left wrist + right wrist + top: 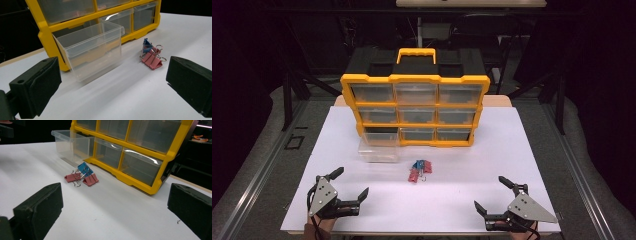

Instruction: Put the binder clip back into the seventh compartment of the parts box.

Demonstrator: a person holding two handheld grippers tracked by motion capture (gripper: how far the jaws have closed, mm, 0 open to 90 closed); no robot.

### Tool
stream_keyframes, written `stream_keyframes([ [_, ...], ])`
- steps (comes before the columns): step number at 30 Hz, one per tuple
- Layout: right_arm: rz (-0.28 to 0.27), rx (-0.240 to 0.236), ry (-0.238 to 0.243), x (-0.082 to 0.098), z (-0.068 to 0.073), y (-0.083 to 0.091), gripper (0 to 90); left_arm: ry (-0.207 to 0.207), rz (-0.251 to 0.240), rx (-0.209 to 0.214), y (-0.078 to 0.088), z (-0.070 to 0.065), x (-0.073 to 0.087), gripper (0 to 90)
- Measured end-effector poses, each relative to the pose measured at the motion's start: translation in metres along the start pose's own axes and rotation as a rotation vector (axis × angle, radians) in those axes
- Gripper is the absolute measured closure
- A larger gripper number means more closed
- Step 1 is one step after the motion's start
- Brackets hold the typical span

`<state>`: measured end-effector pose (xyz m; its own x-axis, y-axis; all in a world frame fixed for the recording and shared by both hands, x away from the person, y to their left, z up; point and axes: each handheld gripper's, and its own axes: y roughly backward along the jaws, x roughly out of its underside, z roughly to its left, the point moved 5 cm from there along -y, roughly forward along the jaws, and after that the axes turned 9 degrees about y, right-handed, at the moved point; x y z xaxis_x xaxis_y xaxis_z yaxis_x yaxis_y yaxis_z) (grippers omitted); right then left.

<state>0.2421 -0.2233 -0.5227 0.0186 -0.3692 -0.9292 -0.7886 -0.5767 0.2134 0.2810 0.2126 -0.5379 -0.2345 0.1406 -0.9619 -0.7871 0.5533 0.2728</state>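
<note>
a small heap of binder clips (419,170), pink and blue painted metal with thin wire loop handles, lies on the smooth white surface (462,200), just in front of the yellow plastic organiser (415,109) with its grid of clear drawers. one clear, boxy plastic drawer (379,148) stands pulled out on the surface at the organiser's lower left corner, near the clips. the left claw (352,182) and the right claw (493,193) rest at the near corners, each spread wide and holding nothing, their black blocky foam pads (47,82) matte and slightly pitted.
</note>
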Motion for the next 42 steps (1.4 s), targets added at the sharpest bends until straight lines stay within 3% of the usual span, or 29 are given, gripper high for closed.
stream_keyframes([
  [23,0.031,-0.029,0.012,0.003,0.003,-0.007,0.0,-0.013,0.063,0.025,-0.018,-0.009,0.001,0.0],
  [32,0.034,-0.042,0.012,0.003,0.004,-0.007,0.0,-0.047,0.103,0.061,-0.037,-0.024,0.002,0.0],
  [42,0.046,-0.048,0.020,0.005,0.004,-0.009,0.0,-0.075,0.183,0.114,-0.062,-0.044,0.005,0.0],
])
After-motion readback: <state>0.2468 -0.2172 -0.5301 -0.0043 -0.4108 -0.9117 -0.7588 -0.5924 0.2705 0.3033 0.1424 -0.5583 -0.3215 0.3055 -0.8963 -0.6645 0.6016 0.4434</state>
